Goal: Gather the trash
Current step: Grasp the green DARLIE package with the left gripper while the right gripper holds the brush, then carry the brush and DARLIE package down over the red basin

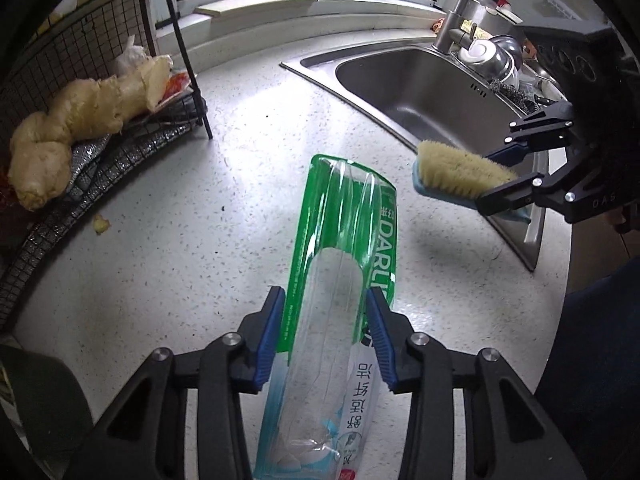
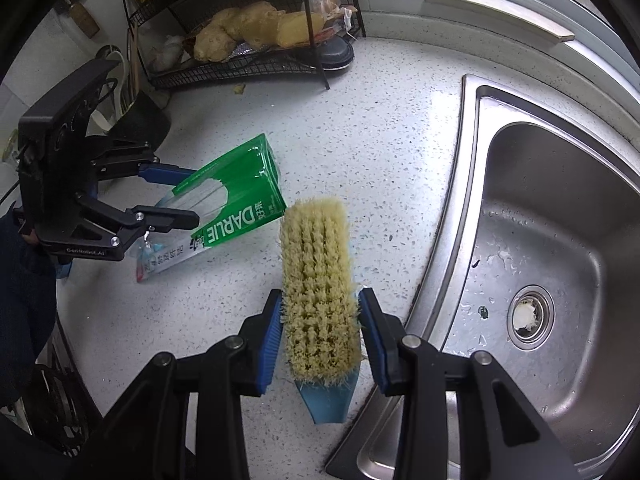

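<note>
A green and clear plastic toothpaste package [image 1: 344, 264] is held above the speckled countertop, with my left gripper [image 1: 326, 336] shut on its sides. From the right wrist view the same package [image 2: 236, 204] sticks out of the left gripper [image 2: 182, 194] at the left. My right gripper [image 2: 320, 336] is shut on a blue-backed scrub brush [image 2: 316, 280] with yellow bristles facing up. The brush [image 1: 460, 176] and the right gripper [image 1: 504, 178] show at the right of the left wrist view, near the sink's edge.
A steel sink [image 2: 560, 248] lies to the right, with a tap [image 1: 468, 4] and dishes behind it. A black wire rack [image 2: 248, 60] with ginger roots [image 1: 80, 120] stands at the back left. A small scrap [image 1: 101, 224] lies on the counter by the rack.
</note>
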Available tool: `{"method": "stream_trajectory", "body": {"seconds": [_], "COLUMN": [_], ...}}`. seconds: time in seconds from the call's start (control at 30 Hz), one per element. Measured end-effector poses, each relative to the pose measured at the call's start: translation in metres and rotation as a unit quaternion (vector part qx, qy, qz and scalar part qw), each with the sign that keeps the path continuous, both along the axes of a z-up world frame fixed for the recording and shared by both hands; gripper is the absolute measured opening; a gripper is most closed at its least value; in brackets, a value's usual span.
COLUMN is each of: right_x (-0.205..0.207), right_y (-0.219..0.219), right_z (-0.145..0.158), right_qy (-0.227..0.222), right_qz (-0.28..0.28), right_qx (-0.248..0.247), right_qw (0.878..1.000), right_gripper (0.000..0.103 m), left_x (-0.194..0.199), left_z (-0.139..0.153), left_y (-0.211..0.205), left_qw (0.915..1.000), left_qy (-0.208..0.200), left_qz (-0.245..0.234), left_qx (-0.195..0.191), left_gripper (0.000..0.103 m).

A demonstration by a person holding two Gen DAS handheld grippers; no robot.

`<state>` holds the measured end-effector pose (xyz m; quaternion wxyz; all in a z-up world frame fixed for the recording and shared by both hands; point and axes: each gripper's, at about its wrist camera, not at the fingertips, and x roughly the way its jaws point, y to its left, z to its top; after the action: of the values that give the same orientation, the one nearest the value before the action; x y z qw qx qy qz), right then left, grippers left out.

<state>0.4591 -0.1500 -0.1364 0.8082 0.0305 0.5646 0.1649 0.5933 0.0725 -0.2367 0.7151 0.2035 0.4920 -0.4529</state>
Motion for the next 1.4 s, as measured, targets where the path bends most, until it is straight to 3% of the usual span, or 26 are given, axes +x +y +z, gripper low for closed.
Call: {"method": "stream_trajectory", "body": {"seconds": [0.37,0.4,0.43,0.57,0.77,1.03,1.4], "right_x": [-0.024,-0.027,-0.032,-0.049,-0.071,-0.104,-0.184], "right_y": [-0.007,-0.009,-0.012,-0.019,-0.032,-0.042,-0.068], "right_z": [0.031,0.035,0.039,0.049,0.054,0.066,0.079], "right_qy": [-0.043,-0.049,-0.057,-0.077,-0.083,-0.108,-0.139], "right_qz": [0.010,0.011,0.011,0.018,0.031,0.041,0.079], "right_qx": [0.000,0.002,0.004,0.004,0.018,0.030,0.037], "right_qw": [0.999,0.999,0.998,0.997,0.996,0.993,0.986], "right_gripper": [0.033,0.033,0.033,0.033,0.033,0.033,0.033], "left_x": [-0.040,-0.045,-0.051,-0.068,-0.095,-0.143,-0.251], "left_z": [0.045,0.048,0.053,0.061,0.060,0.088,0.118], "left_y": [-0.019,-0.020,-0.022,-0.030,-0.045,-0.065,-0.111], "left_qw": [0.9989,0.9988,0.9985,0.9966,0.9946,0.9910,0.9824], "left_qy": [-0.035,-0.037,-0.040,-0.050,-0.056,-0.070,-0.102], "left_qz": [0.029,0.032,0.036,0.065,0.086,0.114,0.156], "left_qx": [-0.009,-0.011,-0.013,-0.005,0.017,0.011,0.018], "left_gripper": [0.035,0.033,0.014,0.006,0.006,0.006,0.006]}}
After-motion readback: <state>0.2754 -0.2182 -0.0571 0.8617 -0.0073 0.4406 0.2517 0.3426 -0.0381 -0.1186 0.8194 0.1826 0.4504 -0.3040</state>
